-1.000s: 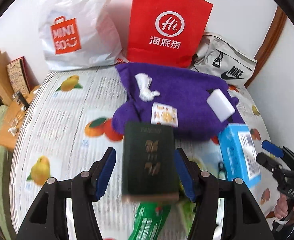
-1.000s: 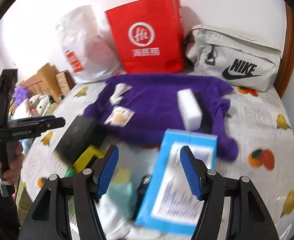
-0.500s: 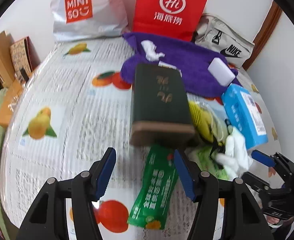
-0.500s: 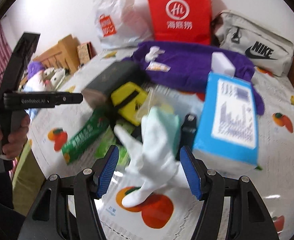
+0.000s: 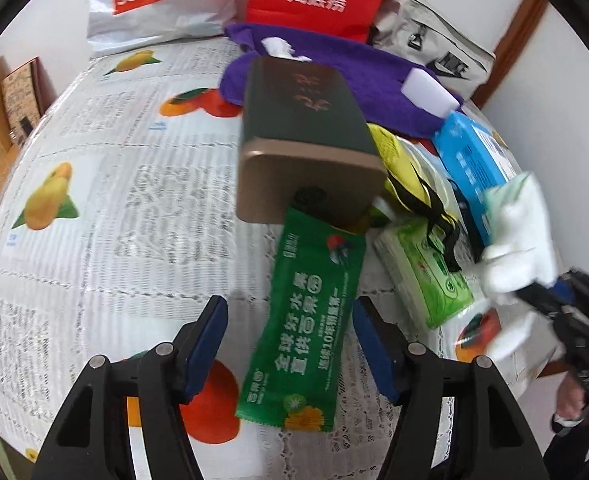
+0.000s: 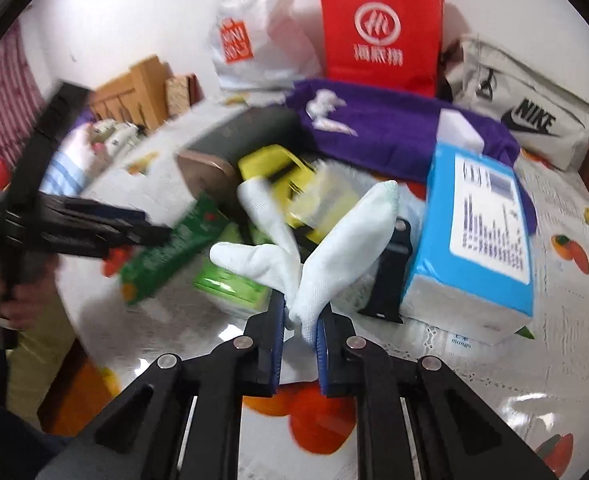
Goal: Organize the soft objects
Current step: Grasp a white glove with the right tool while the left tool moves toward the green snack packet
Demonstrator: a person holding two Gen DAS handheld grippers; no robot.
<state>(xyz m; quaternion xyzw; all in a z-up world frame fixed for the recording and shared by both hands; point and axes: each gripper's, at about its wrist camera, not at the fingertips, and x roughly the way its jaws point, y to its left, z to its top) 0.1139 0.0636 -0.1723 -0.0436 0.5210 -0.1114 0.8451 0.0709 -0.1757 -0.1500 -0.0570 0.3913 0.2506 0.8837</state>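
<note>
While left gripper (image 5: 290, 344) gapes, right gripper (image 6: 298, 340) pinches white glove (image 6: 334, 248)

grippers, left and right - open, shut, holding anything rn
Left gripper: open, holding nothing, with a green snack packet lying between its fingers.
Right gripper: shut on the white glove.

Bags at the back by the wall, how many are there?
3: the white Miniso bag on the left, the red paper bag in the middle, the grey Nike bag on the right.

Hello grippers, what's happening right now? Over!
Right gripper shut on white glove. Left gripper open over green snack packet. Dark green tin and blue box crowd close.
</note>
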